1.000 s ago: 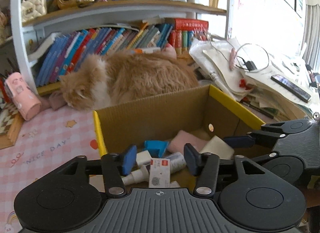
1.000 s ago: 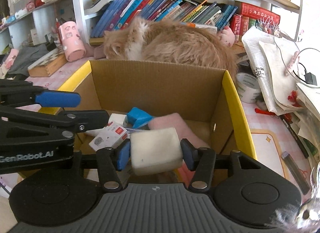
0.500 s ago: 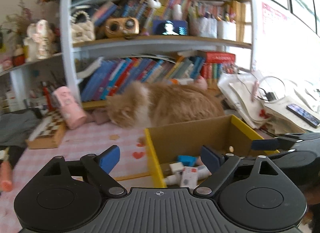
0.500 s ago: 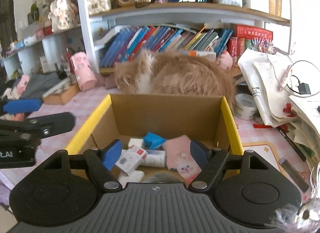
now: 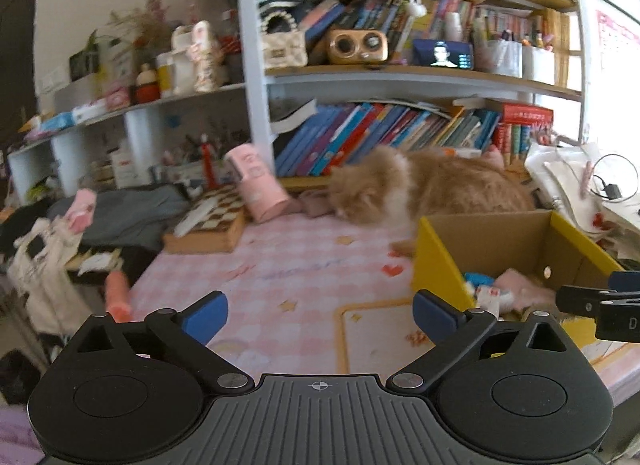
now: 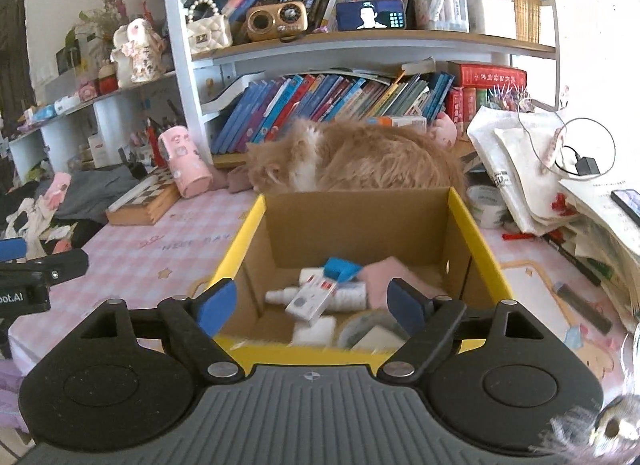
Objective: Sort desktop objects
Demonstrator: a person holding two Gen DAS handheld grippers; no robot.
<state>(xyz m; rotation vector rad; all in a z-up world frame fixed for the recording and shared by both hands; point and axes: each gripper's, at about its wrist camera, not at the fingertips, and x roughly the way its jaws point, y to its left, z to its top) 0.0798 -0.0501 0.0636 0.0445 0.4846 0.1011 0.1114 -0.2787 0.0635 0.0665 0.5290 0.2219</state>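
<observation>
A: Left view first. What's the left gripper [image 5: 320, 315] doing?

B: Jaws opening, nothing between them, only pink tablecloth [image 5: 280, 265] beyond. The box [image 5: 440, 265] sits at three o'clock; a pink tube [image 5: 260, 189] lies at eleven, beside the cat [image 5: 420, 185].

A: And the right view?

B: The right gripper [image 6: 312, 303] faces the box at twelve, jaws opening and empty. Inside lie a white bottle [image 6: 344, 297], a card [image 6: 310, 299], and a pink cloth [image 6: 384, 273].

A: What next?

B: Probably the tube: light, stiff, likely to roll. I'd pinch it across the middle.
</observation>
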